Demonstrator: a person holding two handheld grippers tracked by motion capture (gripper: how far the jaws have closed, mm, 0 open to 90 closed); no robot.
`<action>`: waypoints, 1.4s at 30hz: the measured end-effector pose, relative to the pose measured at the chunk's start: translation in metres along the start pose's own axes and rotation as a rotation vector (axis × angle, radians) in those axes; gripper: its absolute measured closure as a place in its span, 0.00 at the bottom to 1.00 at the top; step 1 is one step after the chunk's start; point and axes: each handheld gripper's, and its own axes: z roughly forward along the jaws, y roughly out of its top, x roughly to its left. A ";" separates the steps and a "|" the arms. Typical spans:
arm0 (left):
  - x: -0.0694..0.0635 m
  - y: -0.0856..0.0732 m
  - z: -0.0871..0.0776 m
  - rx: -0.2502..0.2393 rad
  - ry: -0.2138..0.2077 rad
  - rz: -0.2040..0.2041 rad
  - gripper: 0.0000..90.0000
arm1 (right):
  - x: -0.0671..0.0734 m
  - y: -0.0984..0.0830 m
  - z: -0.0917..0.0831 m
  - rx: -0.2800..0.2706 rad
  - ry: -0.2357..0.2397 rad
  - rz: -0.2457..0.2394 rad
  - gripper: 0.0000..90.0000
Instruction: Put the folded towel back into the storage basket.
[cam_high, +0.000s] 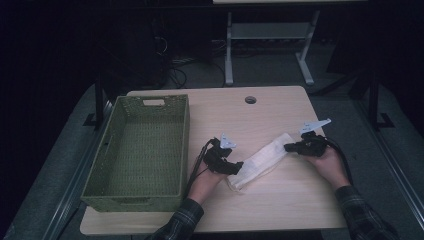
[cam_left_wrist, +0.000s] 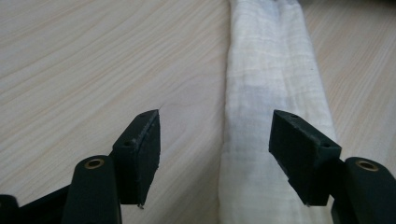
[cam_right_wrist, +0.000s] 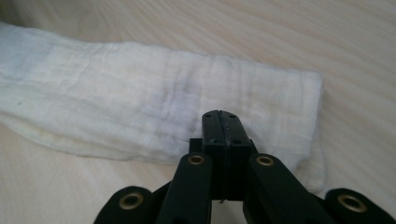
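Observation:
A long folded white cloth (cam_high: 262, 157) lies slantwise on the wooden table (cam_high: 280, 200). My left gripper (cam_high: 239, 166) is at the cloth's near left end. In the left gripper view this gripper (cam_left_wrist: 215, 140) is open: one jaw hangs over bare wood, the other over the cloth (cam_left_wrist: 271, 70), and neither pad presses on it. My right gripper (cam_high: 287, 147) is at the far right end. Seen in its own view, the right gripper (cam_right_wrist: 219, 116) is shut, jaws together, its tips lying over the cloth (cam_right_wrist: 116, 98) near the short edge. Whether a layer is pinched is hidden.
A green woven basket (cam_high: 186, 140) with nothing in it stands on the left part of the table, close to my left hand. A round cable hole (cam_high: 250, 99) sits near the far edge. Beyond the table stands a white desk frame (cam_high: 229, 55) on dark floor.

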 end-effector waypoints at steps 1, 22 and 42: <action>0.000 0.000 0.001 -0.002 0.000 -0.003 0.38 | 0.000 0.003 0.002 0.004 -0.003 -0.003 1.00; -0.007 -0.009 0.008 0.120 0.002 0.049 0.99 | 0.014 0.007 -0.016 -0.068 -0.032 -0.013 0.76; -0.037 -0.020 0.004 0.171 -0.212 0.139 1.00 | 0.018 0.007 -0.013 -0.068 -0.027 -0.034 0.63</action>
